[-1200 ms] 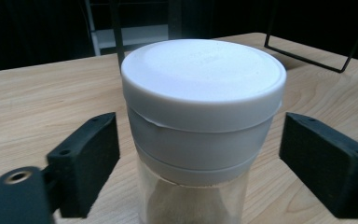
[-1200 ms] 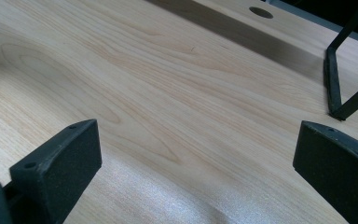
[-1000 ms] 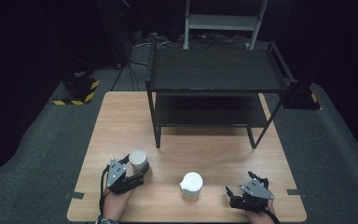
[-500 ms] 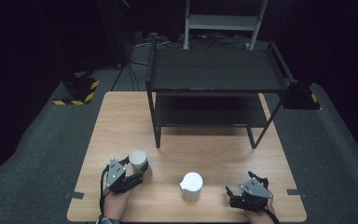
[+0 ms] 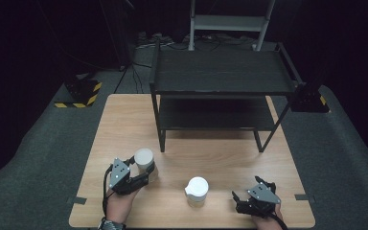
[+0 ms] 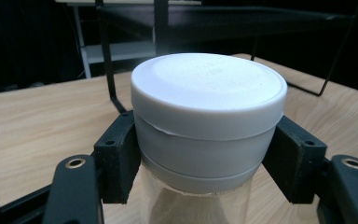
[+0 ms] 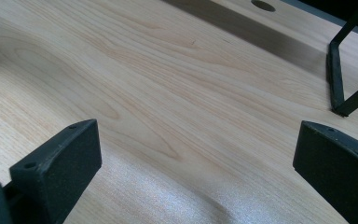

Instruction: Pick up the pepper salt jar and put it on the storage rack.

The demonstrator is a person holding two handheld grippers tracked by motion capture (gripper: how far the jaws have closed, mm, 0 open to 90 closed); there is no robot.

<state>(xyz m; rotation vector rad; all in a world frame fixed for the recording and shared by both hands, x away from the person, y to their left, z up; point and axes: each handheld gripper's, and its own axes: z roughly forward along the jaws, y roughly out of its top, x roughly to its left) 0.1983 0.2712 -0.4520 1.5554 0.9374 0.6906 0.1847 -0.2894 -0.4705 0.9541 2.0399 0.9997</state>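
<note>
Jar (image 6: 208, 121), white lid, stands near table (image 5: 220, 158) front-left corner, clamped at lid between left gripper (image 5: 141, 175) jaws after they just closed. 2nd jar (image 5: 197, 191) near front edge, centre. Right gripper (image 5: 242, 201) by front-right corner, jaws wide, empty.

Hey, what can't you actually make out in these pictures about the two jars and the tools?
- Held jar, left gripper view: its base, cut off by the bottom edge; contents unreadable through the clear wall.
- Left tool, high view: contact with the jar hidden by the tool's body.
- Second jar, high view: too small to read contents.
- Right tool: open over bare table.
</note>
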